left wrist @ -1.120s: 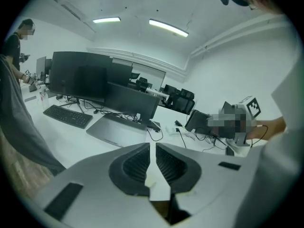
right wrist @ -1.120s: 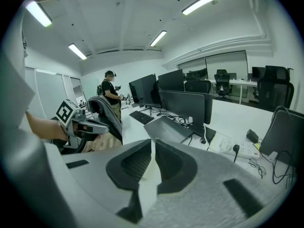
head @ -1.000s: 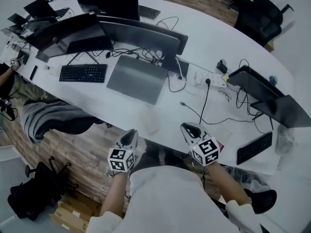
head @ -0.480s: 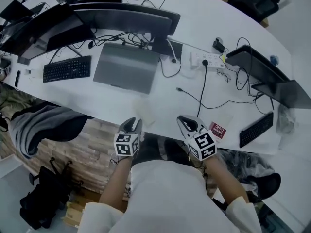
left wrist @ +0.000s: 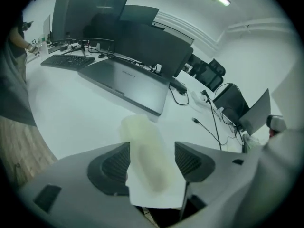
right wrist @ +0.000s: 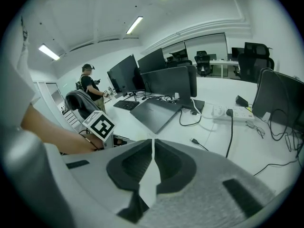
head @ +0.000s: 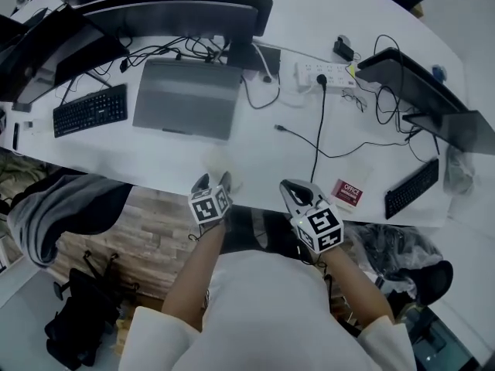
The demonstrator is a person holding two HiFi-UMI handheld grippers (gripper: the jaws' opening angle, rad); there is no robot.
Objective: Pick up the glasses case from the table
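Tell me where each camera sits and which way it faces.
Head view: on the person's head, steeply down at the table; shows left gripper, right gripper, forearms.
Left gripper view: on that gripper, along its opening jaws, glasses case between them.
Right gripper view: on that gripper, past shut jaws; left forearm shows.
All share the laptop.

Closed grey laptop (head: 186, 97) as reference. Black keyboard (head: 90, 109) just left of laptop, monitor (head: 178, 10) behind it, white power strip (head: 325, 73) right, red card (head: 348, 192) well right, nearer camera.
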